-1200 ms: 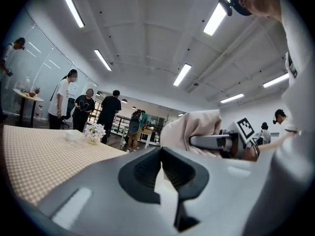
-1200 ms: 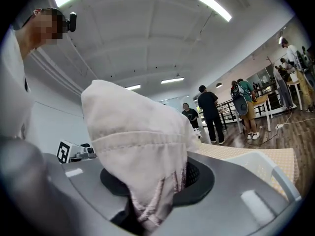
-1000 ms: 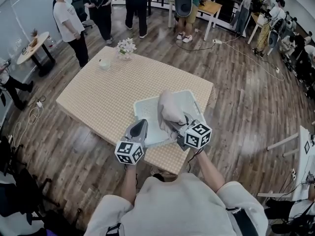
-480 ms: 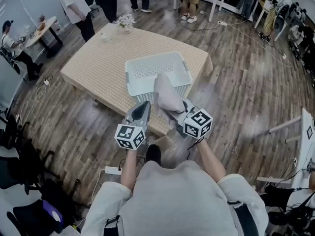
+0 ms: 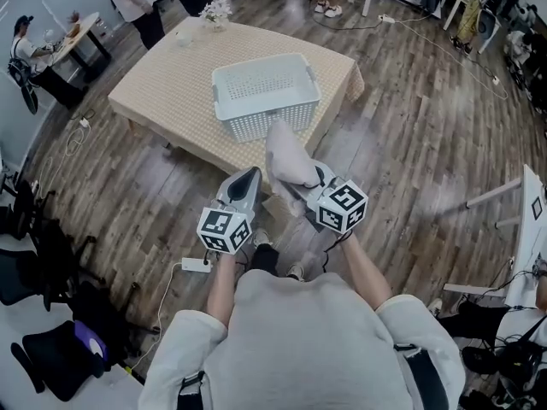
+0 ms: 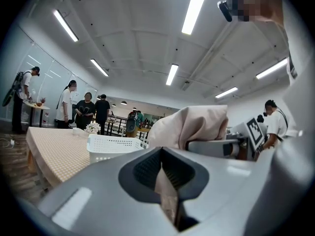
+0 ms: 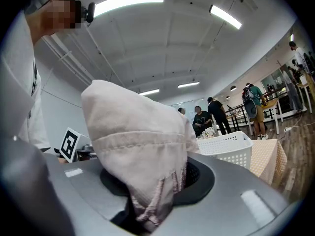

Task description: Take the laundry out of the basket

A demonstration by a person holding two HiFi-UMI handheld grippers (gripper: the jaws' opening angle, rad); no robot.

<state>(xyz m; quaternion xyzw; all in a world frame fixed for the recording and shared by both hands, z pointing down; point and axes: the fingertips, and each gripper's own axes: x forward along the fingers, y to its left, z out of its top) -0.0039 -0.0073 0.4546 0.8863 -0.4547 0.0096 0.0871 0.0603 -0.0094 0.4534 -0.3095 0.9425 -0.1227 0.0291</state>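
Right gripper view has the beige garment (image 7: pixel 133 141) bunched up between the jaws of the right gripper (image 5: pixel 308 190), which are clamped on a gathered fold and a seamed hem, so that the cloth rises in a rounded heap above them. From the head view the garment is out of the basket, in the air above the wooden floor (image 5: pixel 410 143), just off the table's near edge. The left gripper (image 5: pixel 246 182) is level just beside it, its tip close to the garment's lower left side. Its jaws are drawn together, leaving a narrow slit with a thin beige sliver in it; I cannot tell whether that sliver is cloth. The white perforated basket (image 5: pixel 273 120) stands on the table (image 5: pixel 162 92) close to the near edge, toward the near right corner, on a beige checked cloth. A small bunch of white flowers (image 5: pixel 215 11) sits at the far edge. Several people stand beyond the table's far side.
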